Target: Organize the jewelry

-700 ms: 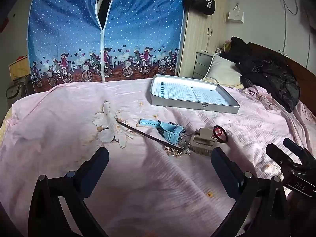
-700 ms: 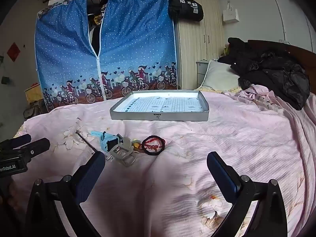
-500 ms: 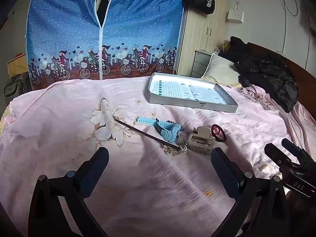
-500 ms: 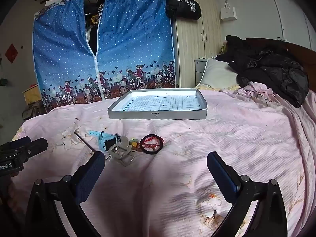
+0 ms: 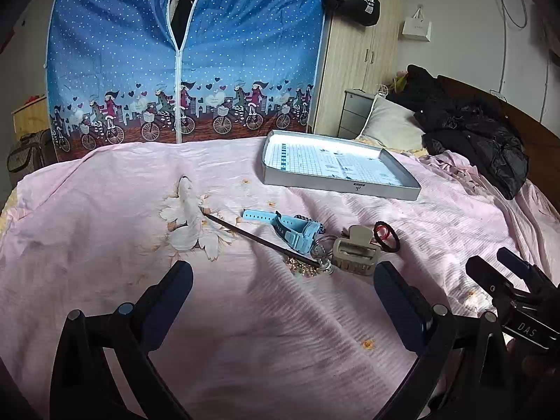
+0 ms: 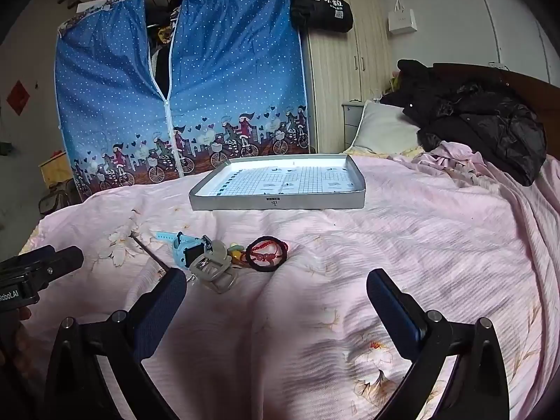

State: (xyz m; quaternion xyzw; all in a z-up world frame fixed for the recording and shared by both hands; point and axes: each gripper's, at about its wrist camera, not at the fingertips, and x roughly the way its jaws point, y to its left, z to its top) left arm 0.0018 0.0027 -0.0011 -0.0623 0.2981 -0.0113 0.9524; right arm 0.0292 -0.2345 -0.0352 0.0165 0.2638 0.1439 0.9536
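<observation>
A small heap of accessories lies on the pink bedspread: a light blue watch [image 5: 294, 230] [image 6: 185, 250], a beige claw hair clip [image 5: 357, 250] [image 6: 211, 273], a dark hair stick [image 5: 259, 239], a black and red hair tie [image 5: 386, 236] [image 6: 266, 253] and a gold chain [image 5: 302, 268]. Behind them sits a shallow grey tray [image 5: 336, 183] [image 6: 280, 203] with a grid-printed bottom. My left gripper [image 5: 283, 280] hovers open just short of the heap. My right gripper [image 6: 276, 288] is open too, to the right of the heap, nothing between its fingers.
A blue fabric wardrobe [image 5: 182, 52] and a wooden cupboard [image 5: 357, 63] stand beyond the bed. A black jacket [image 5: 476, 129] and a pillow [image 5: 392, 126] lie at the far right. Bare bedspread [image 6: 437, 238] stretches right of the heap.
Both grippers have drifted slightly, the heap and tray sliding a little left and down in the views. Both stay open, and nothing on the bed has moved.
</observation>
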